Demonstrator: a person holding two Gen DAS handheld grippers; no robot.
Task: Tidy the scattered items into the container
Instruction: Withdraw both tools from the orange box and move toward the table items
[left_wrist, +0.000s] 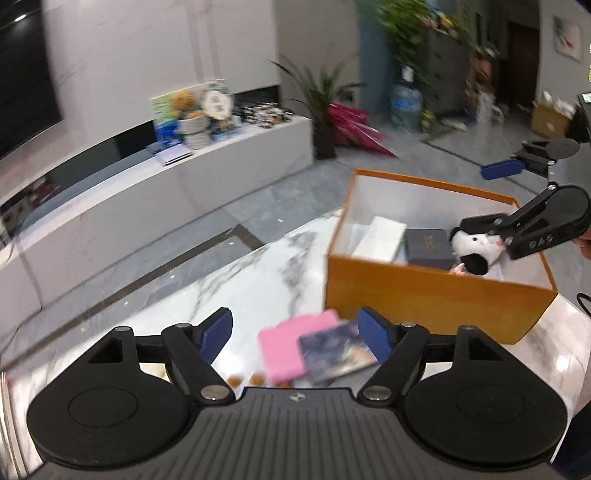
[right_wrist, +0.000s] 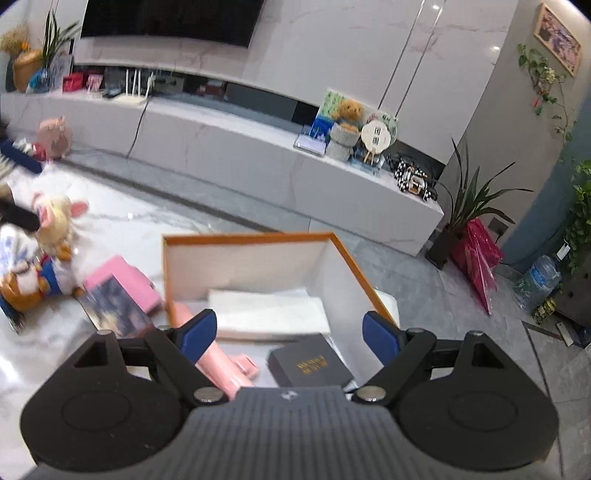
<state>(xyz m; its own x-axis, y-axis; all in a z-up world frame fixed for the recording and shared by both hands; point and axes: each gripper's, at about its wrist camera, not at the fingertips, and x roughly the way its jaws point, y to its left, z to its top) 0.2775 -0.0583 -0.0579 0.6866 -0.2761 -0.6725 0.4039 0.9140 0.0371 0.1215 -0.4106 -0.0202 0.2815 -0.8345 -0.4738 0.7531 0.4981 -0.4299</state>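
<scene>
An orange box (left_wrist: 436, 295) with a white inside stands on the marble table (left_wrist: 258, 273). It holds a white box (left_wrist: 380, 236), a dark grey box (left_wrist: 430, 247) and a black-and-white plush (left_wrist: 476, 247). My right gripper (right_wrist: 290, 332) is open above the box (right_wrist: 369, 280); in its view the box also holds a pink item (right_wrist: 225, 365). My left gripper (left_wrist: 297, 334) is open and empty over a pink pad (left_wrist: 291, 343) and a dark picture card (left_wrist: 336, 347). The right gripper shows in the left wrist view (left_wrist: 491, 195), spread wide over the plush.
Plush toys (right_wrist: 48, 243) lie on the table left of the box. Small orange bits (left_wrist: 255, 378) lie near my left gripper. A low white TV bench (right_wrist: 258, 162) runs behind the table. A potted plant (right_wrist: 465, 214) and pink bags (right_wrist: 478, 254) stand on the floor.
</scene>
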